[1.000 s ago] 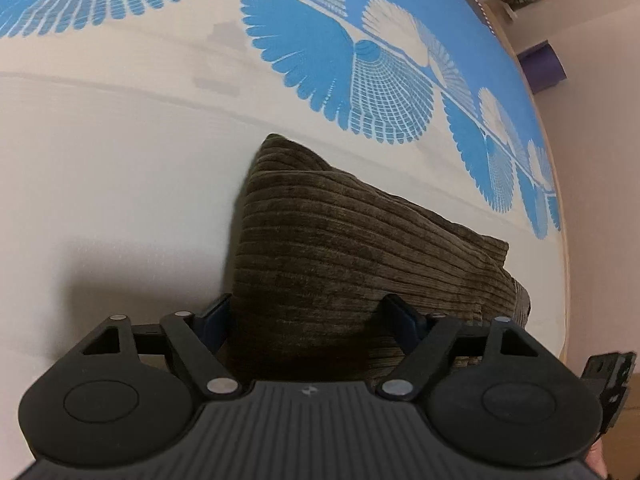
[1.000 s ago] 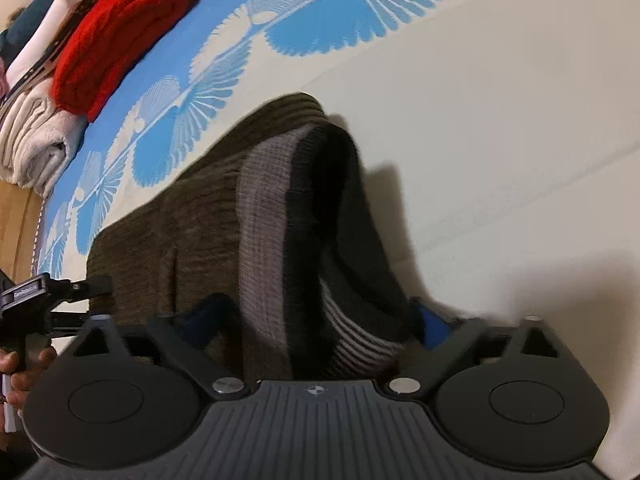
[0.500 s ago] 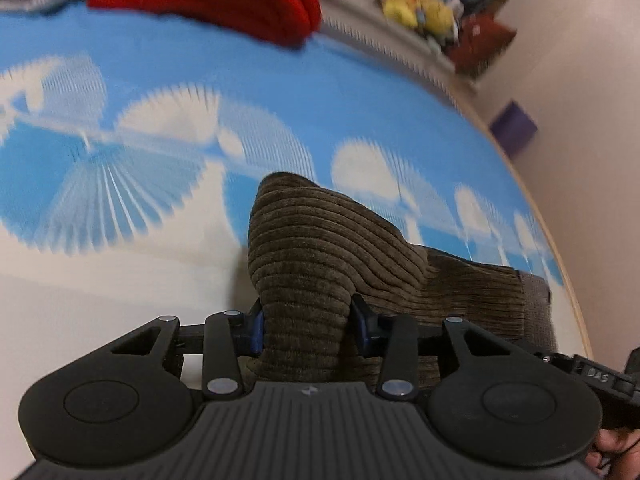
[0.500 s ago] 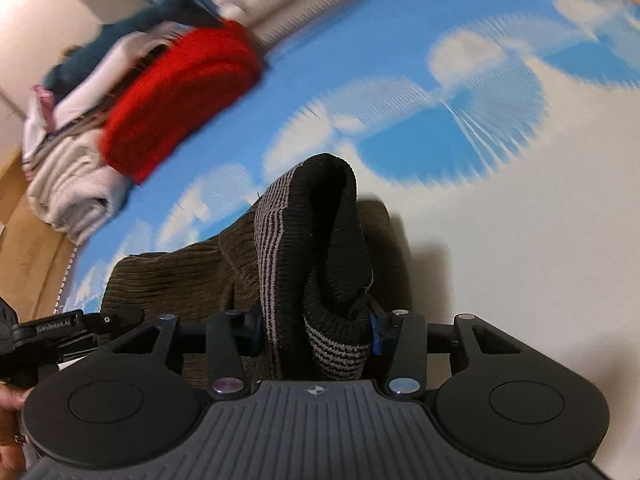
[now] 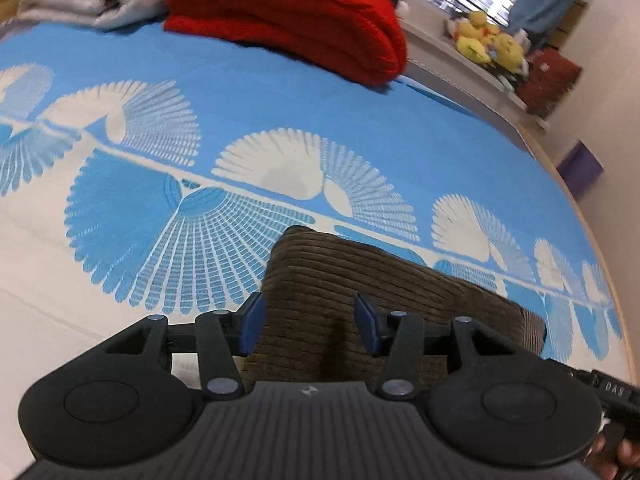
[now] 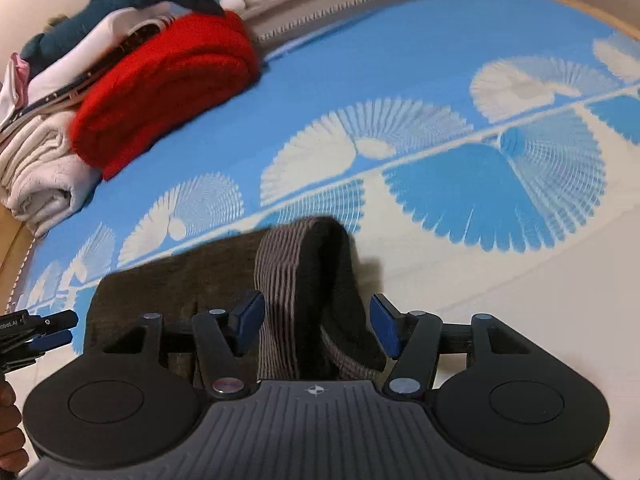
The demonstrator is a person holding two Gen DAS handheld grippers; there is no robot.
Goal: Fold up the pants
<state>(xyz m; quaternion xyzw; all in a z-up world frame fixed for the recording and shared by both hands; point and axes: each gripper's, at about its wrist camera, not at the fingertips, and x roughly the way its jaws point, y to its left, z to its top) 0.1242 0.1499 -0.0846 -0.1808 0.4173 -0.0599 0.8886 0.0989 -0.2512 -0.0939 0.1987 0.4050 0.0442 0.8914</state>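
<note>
The brown ribbed corduroy pants [image 5: 360, 292] lie on the blue-and-cream fan-patterned bed cover [image 5: 248, 92], already doubled into a thick bundle whose long axis runs crosswise between the two hands. The left gripper [image 5: 306, 318] stands at one end of that bundle, the right gripper [image 6: 316, 322] at the other, so each hand is nearest its own end and the cloth sits directly ahead of and below both. In the left wrist view the raised fold of corduroy fills the gap between the blue pads, which have just been opening; the left pad seems to touch the cloth while the right one shows a dark gap, so the hold looks loosened, not firm. In the right wrist view the grey-and-black striped knit waistband [image 6: 308, 276] loops up between jaws that have also just been opening, with clear space on both sides. No container is in play; a folded red knit garment [image 6: 160, 88] and pale folded towels [image 6: 36, 176] are stacked at the far edge of the bed, well apart from the pants.
</note>
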